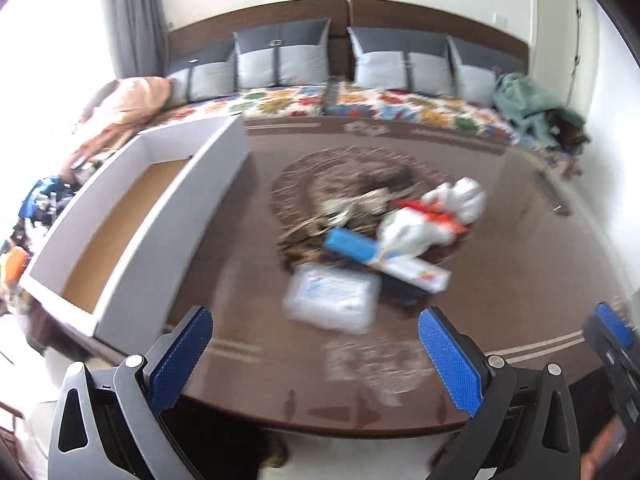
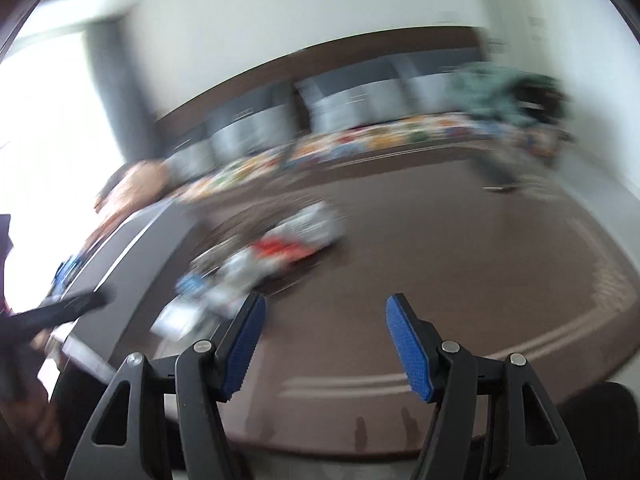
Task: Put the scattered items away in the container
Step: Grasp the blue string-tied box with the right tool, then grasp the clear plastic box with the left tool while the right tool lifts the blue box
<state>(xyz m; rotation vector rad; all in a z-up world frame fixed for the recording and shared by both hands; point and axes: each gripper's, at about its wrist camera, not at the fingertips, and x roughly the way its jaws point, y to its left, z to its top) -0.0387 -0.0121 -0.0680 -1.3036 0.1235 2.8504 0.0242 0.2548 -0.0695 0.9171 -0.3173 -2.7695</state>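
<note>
A white open box (image 1: pixel 132 216) with a brown inside stands at the left of the brown table (image 1: pixel 256 200). A heap of items lies at the table's middle: a clear plastic case (image 1: pixel 332 298), a blue box (image 1: pixel 352 246), a white carton (image 1: pixel 416 274), white bags (image 1: pixel 416 228) with red-orange packaging, and a tangle of cords. My left gripper (image 1: pixel 316 328) is open and empty, just short of the clear case. My right gripper (image 2: pixel 325 316) is open and empty; its view is blurred, with the heap (image 2: pixel 272 256) ahead and to the left. The right gripper also shows at the left wrist view's right edge (image 1: pixel 612 336).
A long seat with a flowered cover (image 1: pixel 360 106) and grey cushions (image 1: pixel 280 60) runs behind the table. A peach cloth (image 1: pixel 128 104) lies at its left end, a green cloth (image 1: pixel 528 108) at its right. Clutter sits left of the box.
</note>
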